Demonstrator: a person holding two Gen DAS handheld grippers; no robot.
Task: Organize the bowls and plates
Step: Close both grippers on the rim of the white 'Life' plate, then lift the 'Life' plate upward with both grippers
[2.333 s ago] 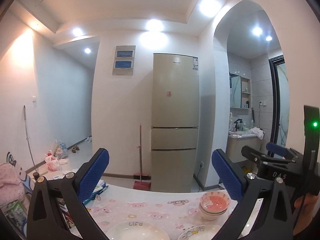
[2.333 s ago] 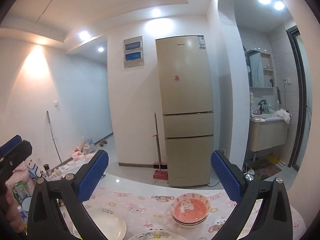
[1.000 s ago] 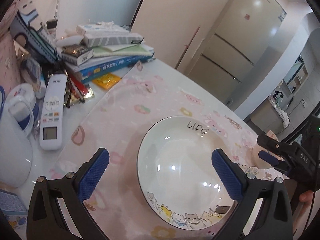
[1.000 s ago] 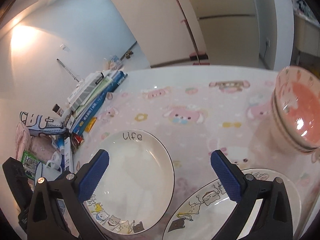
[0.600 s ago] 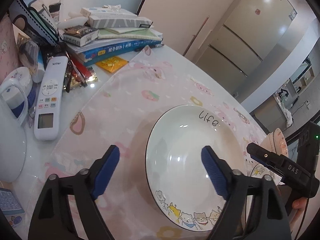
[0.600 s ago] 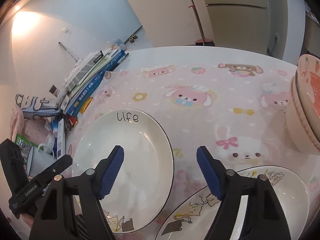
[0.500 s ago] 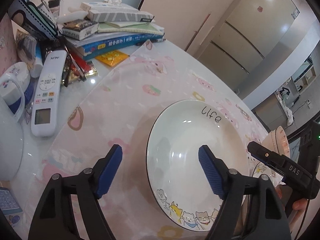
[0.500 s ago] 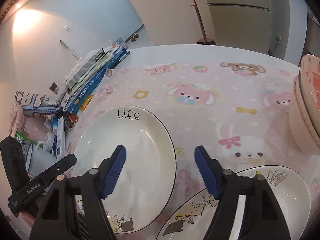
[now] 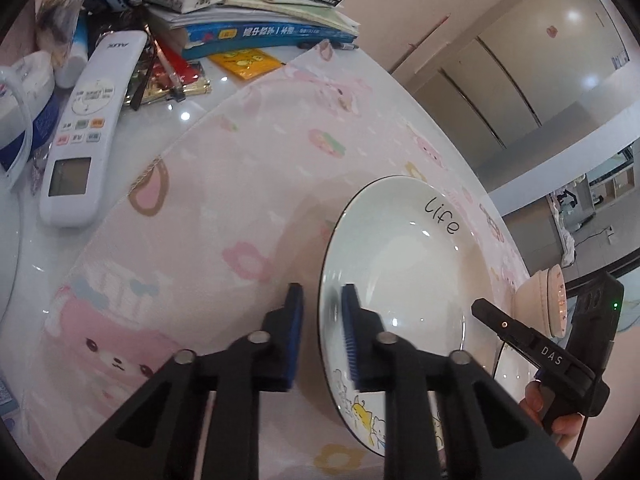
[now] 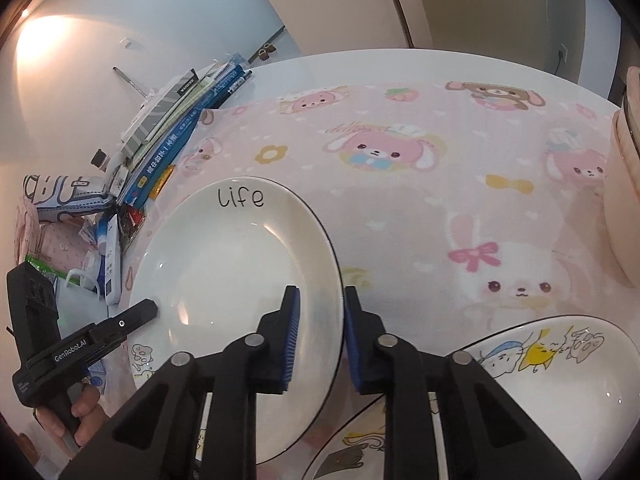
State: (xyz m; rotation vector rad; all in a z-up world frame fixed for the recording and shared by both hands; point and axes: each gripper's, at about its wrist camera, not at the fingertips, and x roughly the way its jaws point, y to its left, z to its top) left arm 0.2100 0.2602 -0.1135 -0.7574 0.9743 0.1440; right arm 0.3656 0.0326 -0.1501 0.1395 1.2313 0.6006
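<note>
Left gripper and right gripper have just been closing, each now clamped on opposite rims of the plate lying on the desk directly ahead. Glazed ceramic: stiff, slippery, breakable; rim grips suit, lift level.

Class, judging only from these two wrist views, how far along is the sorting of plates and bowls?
Done: nothing is sorted yet, though the pink bowls sit nested. In hand: the left gripper and right gripper have just closed on opposite rims of the "life" plate, which lies on the tablecloth. Left: the cartoon plate alongside.
</note>
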